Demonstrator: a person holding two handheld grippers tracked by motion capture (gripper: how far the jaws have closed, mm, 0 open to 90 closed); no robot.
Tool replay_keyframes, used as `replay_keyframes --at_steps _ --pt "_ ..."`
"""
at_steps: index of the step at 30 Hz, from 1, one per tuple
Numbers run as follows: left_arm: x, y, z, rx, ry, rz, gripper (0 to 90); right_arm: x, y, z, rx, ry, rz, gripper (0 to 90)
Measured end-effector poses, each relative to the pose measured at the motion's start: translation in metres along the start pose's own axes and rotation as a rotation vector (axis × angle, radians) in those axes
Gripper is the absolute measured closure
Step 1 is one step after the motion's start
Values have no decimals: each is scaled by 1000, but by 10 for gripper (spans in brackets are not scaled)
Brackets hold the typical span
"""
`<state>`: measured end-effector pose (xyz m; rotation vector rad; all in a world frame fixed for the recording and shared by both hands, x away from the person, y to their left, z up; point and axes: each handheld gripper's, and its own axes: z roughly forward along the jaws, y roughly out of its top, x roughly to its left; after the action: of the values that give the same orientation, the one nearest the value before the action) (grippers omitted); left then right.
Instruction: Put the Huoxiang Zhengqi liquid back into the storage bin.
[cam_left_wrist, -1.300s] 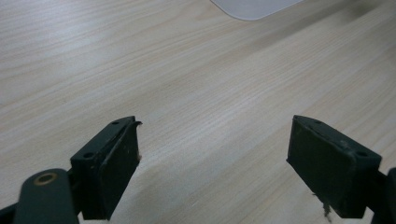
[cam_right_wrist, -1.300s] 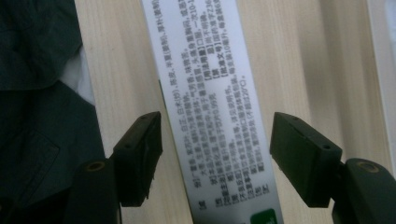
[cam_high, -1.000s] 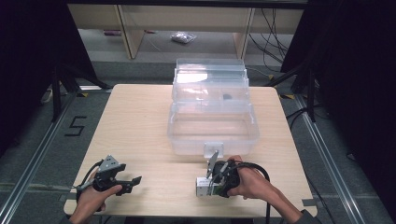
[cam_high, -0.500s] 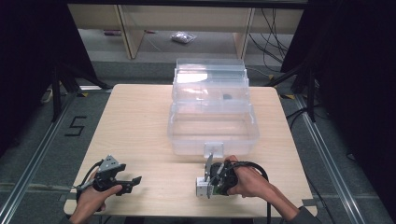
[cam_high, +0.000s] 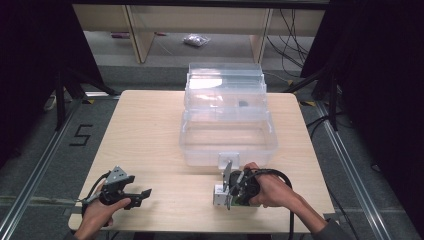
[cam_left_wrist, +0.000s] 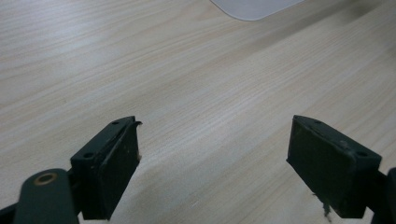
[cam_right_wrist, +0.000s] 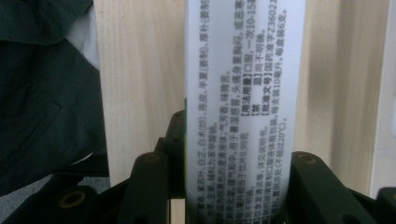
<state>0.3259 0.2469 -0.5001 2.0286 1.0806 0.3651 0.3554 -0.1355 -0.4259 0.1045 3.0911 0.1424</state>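
The right gripper (cam_high: 227, 192) was clamped on a small white printed box (cam_right_wrist: 243, 107) on the table (cam_high: 150, 135), just in front of the clear plastic bin (cam_high: 227, 135). The left gripper (cam_high: 140, 196), well left of the bin, stood wide open over bare wood, holding nothing.

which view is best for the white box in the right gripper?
Right gripper view: the white box stands close up between the right gripper jaws, its printed text readable. The high view shows it small on the table, partly behind the gripper.
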Motion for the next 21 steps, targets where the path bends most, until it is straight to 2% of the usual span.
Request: replay_keyframes --at_steps 7,8,9,12,13,15,16,19,20,21 --pt "0 0 0 -2 0 0 160 -5 -4 -11 -8 10 16 646" --pt "0 0 0 -2 0 -1 160 -7 -4 -12 -9 10 -19 647" --pt "0 0 0 -2 0 -1 160 -6 -5 -13 -3 14 23 647" --pt "0 0 0 -2 1 -1 160 -10 -6 -17 -16 12 1 646" --pt "0 0 0 -1 0 0 160 -8 -7 -20 -7 11 35 646" --pt "0 0 0 -1 0 1 160 -11 -7 -22 -17 9 24 646" --pt "0 0 0 -1 1 -1 160 -13 -8 -23 -28 9 1 646" --pt "0 0 0 -1 2 0 160 -16 -10 -30 -27 6 20 647" --pt "0 0 1 -12 10 -12 160 -16 -10 -34 -21 9 36 647" --pt "0 0 0 2 1 3 160 -19 -11 -35 -28 13 19 647"
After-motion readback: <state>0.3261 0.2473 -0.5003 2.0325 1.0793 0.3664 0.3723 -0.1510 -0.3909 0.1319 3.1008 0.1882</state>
